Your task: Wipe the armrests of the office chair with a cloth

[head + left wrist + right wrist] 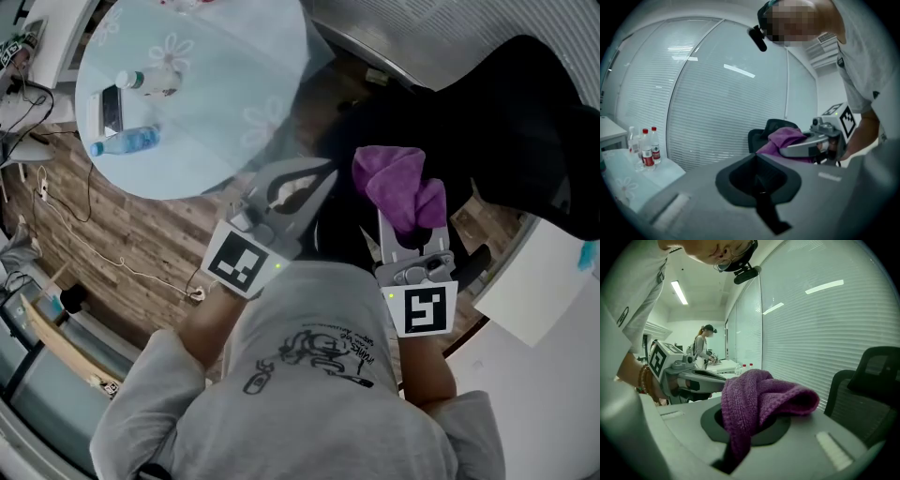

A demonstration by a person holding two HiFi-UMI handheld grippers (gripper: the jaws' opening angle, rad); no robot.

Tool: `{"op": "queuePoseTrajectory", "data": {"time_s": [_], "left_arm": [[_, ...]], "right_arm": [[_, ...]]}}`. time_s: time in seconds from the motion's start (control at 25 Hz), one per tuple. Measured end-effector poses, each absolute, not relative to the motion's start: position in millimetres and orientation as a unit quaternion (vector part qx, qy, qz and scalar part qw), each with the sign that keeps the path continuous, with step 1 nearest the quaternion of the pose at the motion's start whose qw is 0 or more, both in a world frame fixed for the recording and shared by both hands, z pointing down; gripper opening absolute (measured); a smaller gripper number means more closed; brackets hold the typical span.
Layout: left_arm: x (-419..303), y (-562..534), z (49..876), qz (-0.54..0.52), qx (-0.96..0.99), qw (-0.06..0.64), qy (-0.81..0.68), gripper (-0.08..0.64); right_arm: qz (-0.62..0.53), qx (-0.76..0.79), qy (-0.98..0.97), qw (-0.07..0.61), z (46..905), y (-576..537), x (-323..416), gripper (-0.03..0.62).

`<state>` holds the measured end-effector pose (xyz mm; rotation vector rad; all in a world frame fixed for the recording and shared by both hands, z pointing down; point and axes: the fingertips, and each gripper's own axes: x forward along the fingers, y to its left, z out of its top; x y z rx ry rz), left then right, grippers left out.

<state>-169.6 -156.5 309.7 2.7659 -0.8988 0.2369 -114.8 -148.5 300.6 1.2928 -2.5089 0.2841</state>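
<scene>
A purple knitted cloth (pixel 398 187) is bunched in my right gripper (pixel 409 221), which is shut on it; in the right gripper view the cloth (pixel 757 399) spills out over the jaws. My left gripper (pixel 319 183) is held just left of it, shut with nothing in it, its closed jaws (pixel 759 185) filling the left gripper view. The black office chair (pixel 497 122) stands right in front of both grippers, its mesh back (pixel 869 390) to the right. I cannot pick out its armrests clearly.
A round glass table (pixel 234 94) with water bottles (pixel 127 142) stands at the left. Cables (pixel 94 244) trail over the wood floor. A white desk corner (pixel 534 291) lies at the right. Another person (pixel 703 345) works far behind. White blinds (pixel 717 103) line the curved wall.
</scene>
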Motion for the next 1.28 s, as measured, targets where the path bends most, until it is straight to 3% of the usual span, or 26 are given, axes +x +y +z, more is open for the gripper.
{"op": "queuePoseTrajectory", "data": {"time_s": [0.92,1.16,1.28], "left_arm": [[-194,-173,481,0.115,0.93,0.141,-0.32,0.0],[-196,-171,507,0.119,0.929,0.144,-0.321,0.0],[-197,-170,513,0.121,0.927,0.15,-0.322,0.0]], "right_arm": [[0.11,0.37,-0.899,0.205,485,-170,-168,0.031],[0.143,0.312,-0.896,0.281,572,-153,-183,0.031],[0.137,0.304,-0.899,0.284,591,-153,-189,0.031]]}}
